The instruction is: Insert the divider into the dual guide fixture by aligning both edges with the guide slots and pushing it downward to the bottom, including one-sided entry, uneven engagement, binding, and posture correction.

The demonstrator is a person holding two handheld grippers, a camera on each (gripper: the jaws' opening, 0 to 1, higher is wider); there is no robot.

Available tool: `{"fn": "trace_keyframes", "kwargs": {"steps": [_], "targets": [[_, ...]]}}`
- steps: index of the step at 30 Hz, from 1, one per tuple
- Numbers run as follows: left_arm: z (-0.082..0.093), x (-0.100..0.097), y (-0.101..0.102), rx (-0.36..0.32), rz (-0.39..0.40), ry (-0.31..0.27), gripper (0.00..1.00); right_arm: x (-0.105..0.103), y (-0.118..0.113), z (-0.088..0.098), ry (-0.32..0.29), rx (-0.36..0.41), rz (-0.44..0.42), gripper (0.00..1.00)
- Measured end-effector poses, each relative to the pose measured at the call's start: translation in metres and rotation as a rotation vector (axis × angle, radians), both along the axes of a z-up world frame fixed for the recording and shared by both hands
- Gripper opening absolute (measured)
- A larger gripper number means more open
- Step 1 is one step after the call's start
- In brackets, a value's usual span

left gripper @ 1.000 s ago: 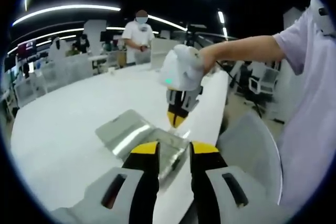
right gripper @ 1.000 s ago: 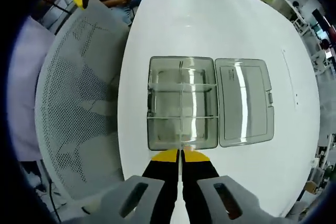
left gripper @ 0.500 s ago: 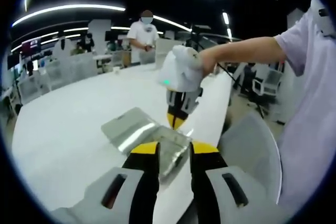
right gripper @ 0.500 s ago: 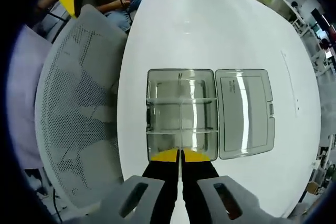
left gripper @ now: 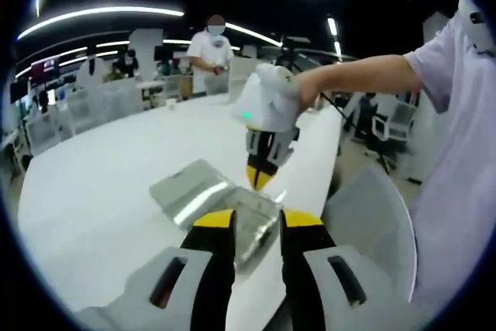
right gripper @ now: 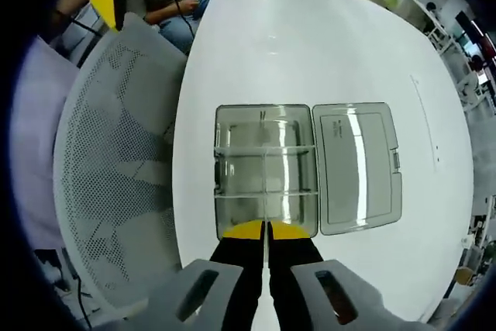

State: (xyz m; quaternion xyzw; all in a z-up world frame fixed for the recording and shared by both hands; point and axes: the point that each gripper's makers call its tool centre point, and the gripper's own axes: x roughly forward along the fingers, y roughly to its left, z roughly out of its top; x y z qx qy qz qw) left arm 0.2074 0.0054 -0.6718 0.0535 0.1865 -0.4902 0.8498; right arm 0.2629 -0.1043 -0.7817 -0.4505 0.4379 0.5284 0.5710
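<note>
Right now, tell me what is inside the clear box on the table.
The clear box holds thin transparent dividers crossing it into compartments, which look empty. Its near edge is covered by the right gripper, so that strip cannot be checked.

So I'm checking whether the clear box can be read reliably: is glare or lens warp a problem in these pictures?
Right gripper view: bright ceiling-light streaks cross the open lid and the clear box, washing out the thin partitions; the table edge bows. Left gripper view: the box glares too, and the background is dim and curved.
</note>
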Motion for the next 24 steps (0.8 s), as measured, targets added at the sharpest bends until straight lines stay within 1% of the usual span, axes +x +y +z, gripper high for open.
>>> {"fn": "trace_keyframes", "kwargs": {"steps": [5, 18, 24], "targets": [[-0.0018, 0.0006, 0.0011, 0.004, 0.003, 0.005, 0.2, -0.0003, -0.0021, -0.0006, 0.01, 0.004, -0.003, 0.0], [-0.0042, 0.0027, 0.0017, 0.003, 0.009, 0.01, 0.2, -0.0024, -0.0003, -0.0003, 0.011, 0.012, 0.014, 0.0], [-0.0047, 0.0035, 0.0029, -0.001, 0.016, 0.011, 0.2, -0.0007, 0.0013, -0.0053, 0.012, 0.003, 0.018, 0.0]]}}
